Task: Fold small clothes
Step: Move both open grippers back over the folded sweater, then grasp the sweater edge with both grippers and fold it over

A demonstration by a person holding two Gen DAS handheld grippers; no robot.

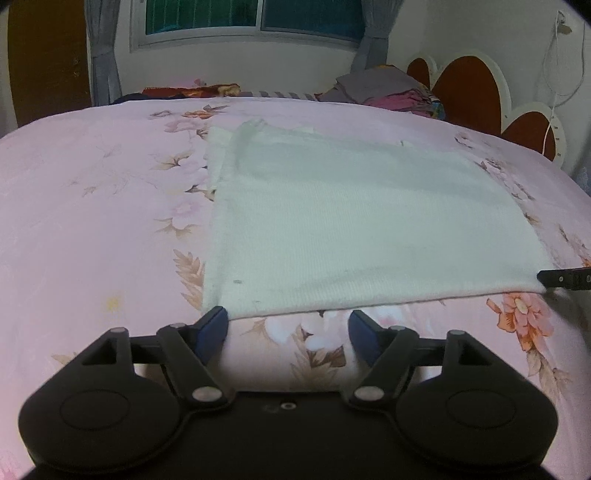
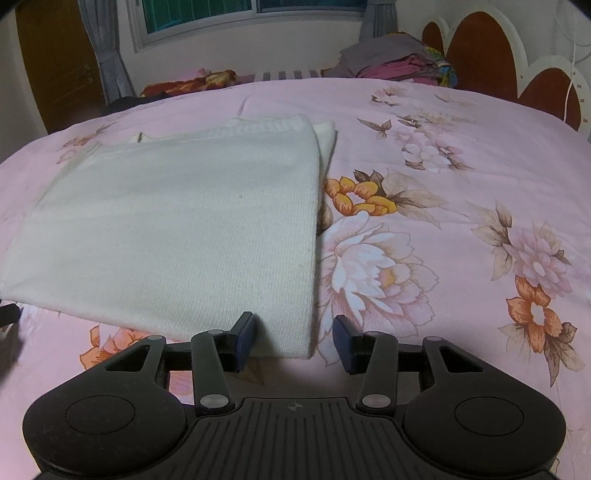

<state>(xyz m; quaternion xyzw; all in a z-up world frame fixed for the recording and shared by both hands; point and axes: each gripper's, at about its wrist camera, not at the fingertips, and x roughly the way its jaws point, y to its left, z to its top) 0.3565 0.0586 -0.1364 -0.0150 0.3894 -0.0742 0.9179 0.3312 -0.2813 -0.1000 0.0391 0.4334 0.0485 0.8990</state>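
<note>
Item: white knit garment (image 1: 354, 221), folded into a flat rectangle and lying on a pink floral bedspread (image 1: 96, 206). Ribbed trim and a narrower under-layer are showing along its far end (the layer is peeking out at one side).

Left gripper (image 1: 288, 325): jaws standing wide, nothing between them. It is sitting just short of the garment's near hem, with the left blue pad (image 1: 214, 325) at the near left corner; whether the pad is touching the fabric cannot be told.

Right gripper (image 2: 293, 339): jaws standing moderately apart, straddling the garment's near right corner; the pads are not pressing on the cloth. Its dark tip is showing at the right edge of the left wrist view, beside the hem.

Background: a pile of clothes (image 2: 399, 61) is lying near a brown and white scalloped headboard (image 2: 476, 48); a curtained window (image 1: 255, 18) is sitting behind the bed.
</note>
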